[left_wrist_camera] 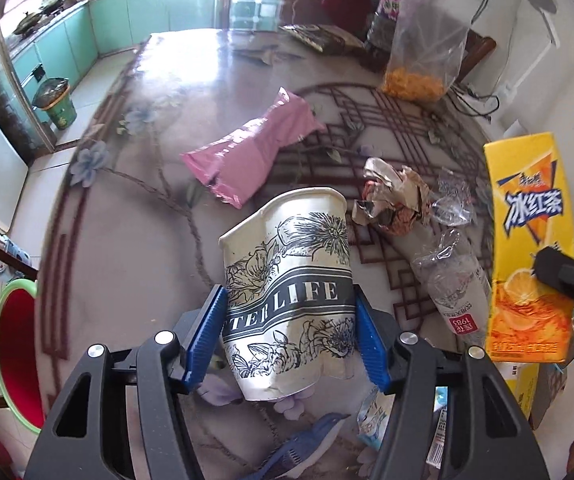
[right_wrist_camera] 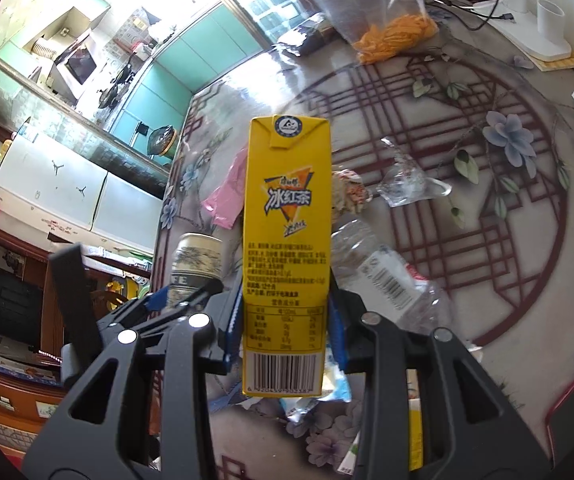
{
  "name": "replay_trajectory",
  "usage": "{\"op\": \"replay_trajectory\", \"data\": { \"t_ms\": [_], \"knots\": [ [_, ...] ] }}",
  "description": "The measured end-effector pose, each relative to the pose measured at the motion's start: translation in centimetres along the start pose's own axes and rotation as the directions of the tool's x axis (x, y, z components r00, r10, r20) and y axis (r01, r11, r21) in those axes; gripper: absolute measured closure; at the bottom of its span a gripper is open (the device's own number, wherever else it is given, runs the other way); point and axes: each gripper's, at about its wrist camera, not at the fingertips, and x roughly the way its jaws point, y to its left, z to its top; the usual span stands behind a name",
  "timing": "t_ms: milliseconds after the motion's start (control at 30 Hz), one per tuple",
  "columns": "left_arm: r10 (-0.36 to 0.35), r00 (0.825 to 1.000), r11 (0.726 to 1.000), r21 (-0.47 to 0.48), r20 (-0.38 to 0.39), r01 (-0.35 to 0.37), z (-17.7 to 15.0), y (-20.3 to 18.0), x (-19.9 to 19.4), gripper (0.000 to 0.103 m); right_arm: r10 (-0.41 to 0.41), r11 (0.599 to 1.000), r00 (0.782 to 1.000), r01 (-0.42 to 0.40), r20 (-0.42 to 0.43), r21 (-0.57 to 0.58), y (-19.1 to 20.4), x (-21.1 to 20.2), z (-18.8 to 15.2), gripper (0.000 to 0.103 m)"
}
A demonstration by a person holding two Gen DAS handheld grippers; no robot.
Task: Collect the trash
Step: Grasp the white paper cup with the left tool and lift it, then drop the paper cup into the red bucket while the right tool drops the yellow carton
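My left gripper (left_wrist_camera: 289, 312) is shut on a crumpled white paper cup (left_wrist_camera: 287, 280) with black flower print, held above the table. My right gripper (right_wrist_camera: 285, 320) is shut on a yellow iced-tea carton (right_wrist_camera: 287, 240), held upright; the carton also shows in the left wrist view (left_wrist_camera: 527, 240). The cup also shows in the right wrist view (right_wrist_camera: 197, 264), left of the carton. On the table lie a pink plastic bag (left_wrist_camera: 247, 156), a crumpled paper wrapper (left_wrist_camera: 395, 196), a squashed clear bottle (left_wrist_camera: 455, 280) and clear plastic film (right_wrist_camera: 407, 180).
A clear bag with orange snacks (left_wrist_camera: 419, 60) stands at the table's far side. A white stand with cables (right_wrist_camera: 535, 36) sits at the far right. A red basin with a green rim (left_wrist_camera: 15, 352) and a green bin (left_wrist_camera: 57, 104) are on the floor to the left.
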Motion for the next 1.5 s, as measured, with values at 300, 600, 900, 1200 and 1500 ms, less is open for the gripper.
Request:
{"op": "replay_trajectory", "data": {
  "t_ms": [300, 600, 900, 1200, 1500],
  "knots": [
    [0.027, 0.998, 0.998, -0.057, 0.065, -0.023, -1.4, 4.6, -3.9, 0.045, -0.001, 0.999, 1.000, 0.000, -0.012, -0.053, 3.9, 1.1, -1.6, 0.068],
    [0.048, 0.994, 0.996, -0.084, 0.099, -0.040, -3.5, 9.7, -6.9, 0.045, -0.009, 0.993, 1.000, 0.007, -0.023, -0.115, 9.0, 2.0, -4.1, 0.068],
    [0.055, 0.993, 0.993, -0.106, 0.102, -0.045, -5.4, 14.2, -8.5, 0.045, -0.017, 0.989, 0.999, 0.012, -0.032, -0.147, 13.1, 3.2, -6.4, 0.068],
    [0.063, 0.993, 0.991, -0.120, 0.103, -0.051, -6.3, 17.7, -9.3, 0.045, -0.021, 0.987, 0.999, 0.017, -0.029, -0.157, 16.1, 4.2, -8.1, 0.068],
    [0.063, 0.993, 0.991, -0.122, 0.097, -0.051, -6.8, 20.2, -9.5, 0.045, -0.027, 0.988, 0.999, 0.023, -0.023, -0.155, 18.0, 5.1, -9.0, 0.068]
  ]
}}
